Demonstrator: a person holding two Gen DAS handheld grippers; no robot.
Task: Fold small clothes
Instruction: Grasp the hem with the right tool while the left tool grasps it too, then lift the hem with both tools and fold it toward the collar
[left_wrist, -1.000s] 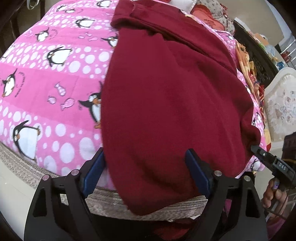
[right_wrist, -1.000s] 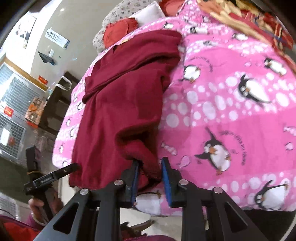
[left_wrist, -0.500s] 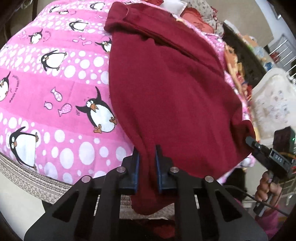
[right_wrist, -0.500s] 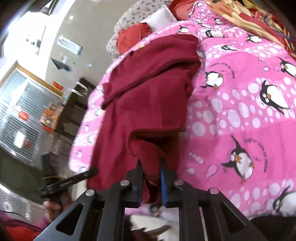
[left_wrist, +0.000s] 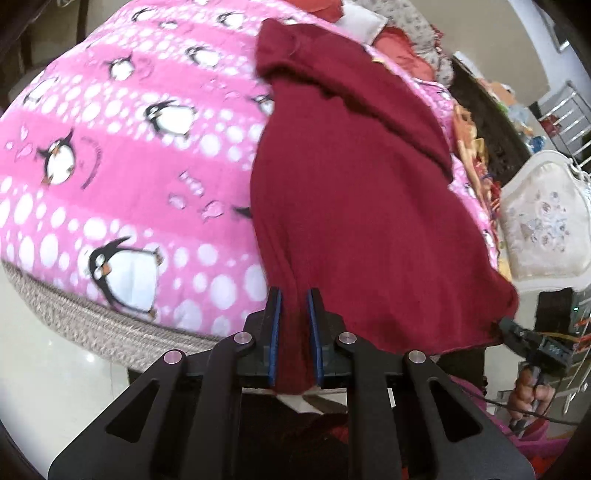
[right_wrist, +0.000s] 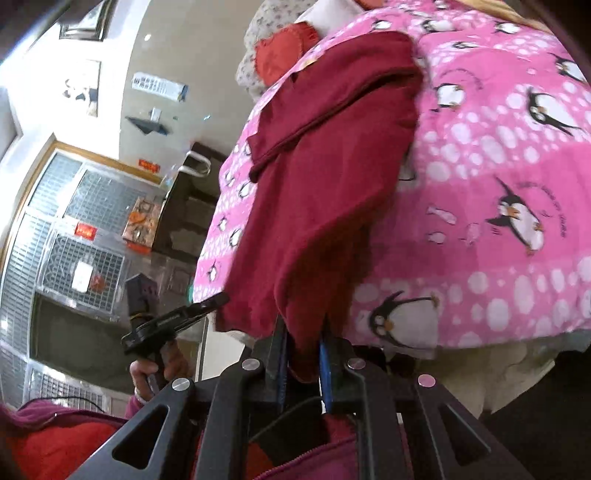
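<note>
A dark red knit garment (left_wrist: 354, 192) lies lengthwise on a pink penguin blanket (left_wrist: 110, 177), its near hem hanging off the bed edge. My left gripper (left_wrist: 294, 295) is shut on the left part of that hem. My right gripper (right_wrist: 302, 325) is shut on the other corner of the hem, with the garment (right_wrist: 317, 177) lifted and stretched toward me. Each gripper shows in the other's view, the right one (left_wrist: 532, 339) at lower right and the left one (right_wrist: 173, 321) at left.
Pillows and red cloth (right_wrist: 280, 55) lie at the far end of the bed. A white upholstered chair (left_wrist: 543, 225) stands right of the bed. Dark furniture (right_wrist: 192, 214) and a metal-grille door (right_wrist: 66, 236) stand to the left. A woven mat edge (left_wrist: 88, 325) runs under the blanket.
My left gripper closed on the hem a second ago. Both grippers have since pulled back and up, lifting the near hem off the bed edge.
</note>
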